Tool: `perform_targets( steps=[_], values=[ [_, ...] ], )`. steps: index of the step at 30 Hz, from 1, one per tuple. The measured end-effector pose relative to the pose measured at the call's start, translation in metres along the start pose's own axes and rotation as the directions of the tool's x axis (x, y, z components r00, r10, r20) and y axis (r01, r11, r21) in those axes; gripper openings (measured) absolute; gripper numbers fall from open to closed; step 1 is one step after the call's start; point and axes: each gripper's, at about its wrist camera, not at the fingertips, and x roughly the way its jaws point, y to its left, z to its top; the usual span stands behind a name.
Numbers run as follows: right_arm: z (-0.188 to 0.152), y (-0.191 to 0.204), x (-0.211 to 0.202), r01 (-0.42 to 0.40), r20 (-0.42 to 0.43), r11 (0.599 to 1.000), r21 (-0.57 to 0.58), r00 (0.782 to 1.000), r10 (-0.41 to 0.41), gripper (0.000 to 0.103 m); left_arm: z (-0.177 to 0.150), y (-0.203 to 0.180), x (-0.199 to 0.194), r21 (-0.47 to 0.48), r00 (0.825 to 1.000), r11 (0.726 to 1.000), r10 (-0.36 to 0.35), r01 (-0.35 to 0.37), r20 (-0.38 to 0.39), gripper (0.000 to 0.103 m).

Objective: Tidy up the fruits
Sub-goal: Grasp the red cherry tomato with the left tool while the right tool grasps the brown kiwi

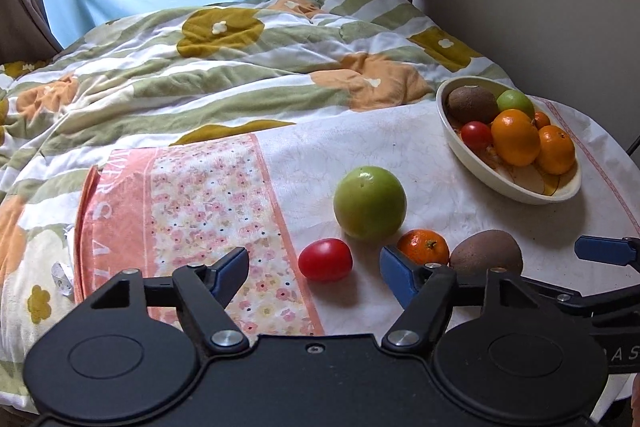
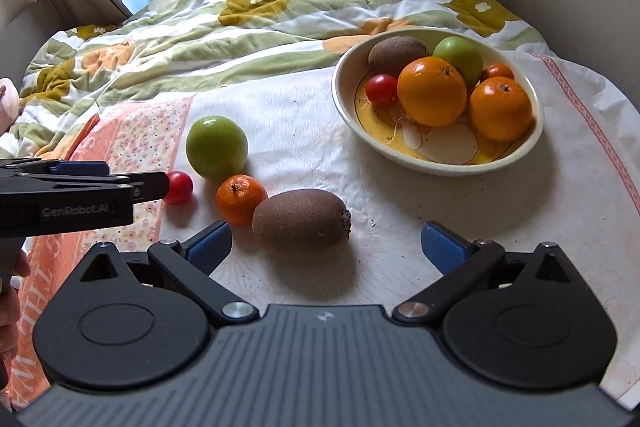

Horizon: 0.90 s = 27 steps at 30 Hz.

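My right tongs (image 2: 326, 247) stand spread with bare cloth (image 2: 400, 211) ahead, clear up to the bowl (image 2: 432, 167). The kiwi (image 2: 301, 217) lies just inside my left pad, touching the mandarin (image 2: 241, 199). My left tongs (image 1: 314, 269) gape before the tomato (image 1: 325, 259); the apple (image 1: 370, 202) blocks beyond it. The bowl is crowded, bare only at its near side.

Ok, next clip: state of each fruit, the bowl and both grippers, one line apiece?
Left gripper: open, empty, tomato ahead.
Right gripper: open, empty, loose kiwi ahead.
Bowl: upright, holding six fruits.
Loose tomato: on the cloth, ungripped.
Green apple: on the cloth, outside bowl.
Loose mandarin: on the cloth, beside kiwi.
Loose kiwi: on its side, outside bowl.
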Motion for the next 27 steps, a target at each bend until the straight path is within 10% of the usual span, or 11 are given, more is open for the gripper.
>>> perform_targets(
  steps=[9, 14, 27],
  values=[
    [-0.001, 0.006, 0.020, 0.037, -0.018, 0.999, -0.006, 0.999, -0.037, 0.103, 0.000, 0.003, 0.028, -0.042, 0.999, 0.999, -0.017, 0.015, -0.042, 0.063],
    [0.000, 0.009, 0.027, 0.045, -0.024, 0.999, 0.006, 0.999, -0.045, 0.103, 0.000, 0.002, 0.036, -0.038, 0.997, 0.999, -0.040, 0.037, -0.065, 0.041],
    [0.004, 0.019, 0.042, 0.031, -0.057, 0.999, -0.035, 0.998, -0.033, 0.097, -0.006, 0.001, 0.033, -0.010, 0.998, 0.999, -0.034, 0.033, -0.054, 0.040]
  ],
)
